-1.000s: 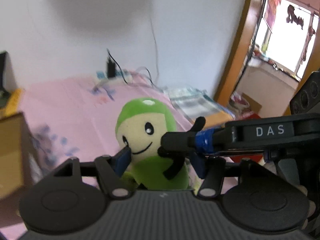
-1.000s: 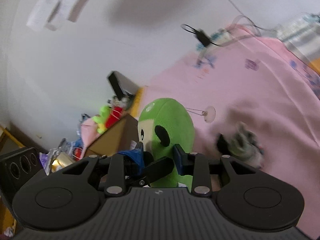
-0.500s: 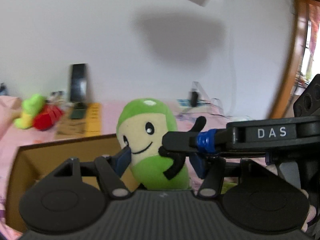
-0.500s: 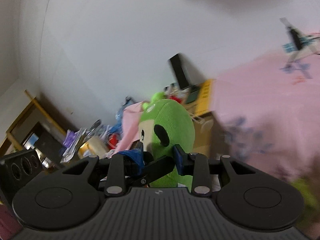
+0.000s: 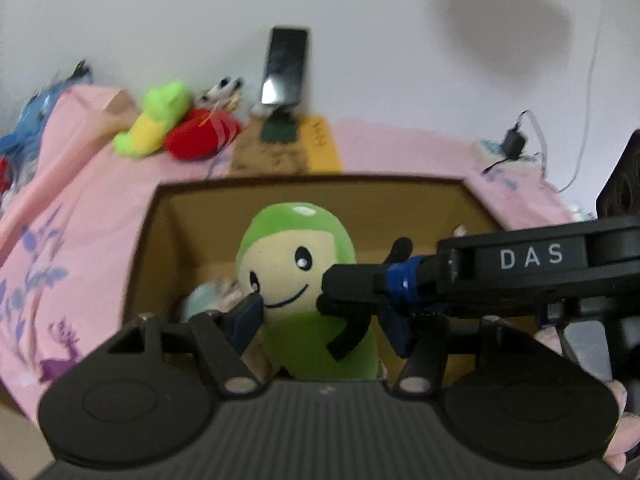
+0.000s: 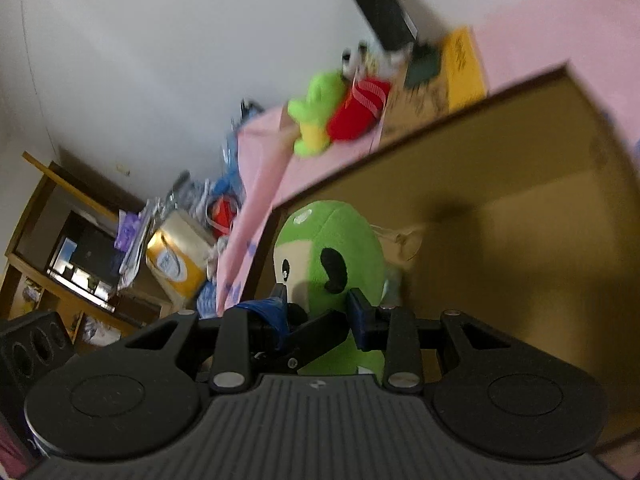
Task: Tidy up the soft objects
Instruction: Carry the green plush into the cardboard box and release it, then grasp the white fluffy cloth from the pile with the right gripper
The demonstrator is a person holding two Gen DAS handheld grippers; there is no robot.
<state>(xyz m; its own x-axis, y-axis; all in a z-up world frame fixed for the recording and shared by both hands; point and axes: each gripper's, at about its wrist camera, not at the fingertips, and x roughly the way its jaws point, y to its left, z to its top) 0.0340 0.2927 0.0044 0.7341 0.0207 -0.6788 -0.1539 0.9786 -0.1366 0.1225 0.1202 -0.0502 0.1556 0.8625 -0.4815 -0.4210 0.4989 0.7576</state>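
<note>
Green plush (image 6: 340, 264) — over (open) box (image 6: 540, 208)

Setting: home bedroom. Evidence: bed (image 5: 400, 148) under pink floral-printed sheet; plain white wall (image 5: 360, 20) directly behind; small plush toys (image 5: 176, 124) lying on the bedding; open cardboard box (image 5: 472, 196) on the bed; wooden shelving (image 6: 52, 240) and cluttered household packages (image 6: 176, 256) alongside.

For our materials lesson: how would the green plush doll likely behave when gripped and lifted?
The green plush doll is probably soft and squashy: it looks like stuffed fabric. Likely light, since both hand-held grippers carry it above the cardboard box. Its thin black arm dangles, so floppy.
</note>
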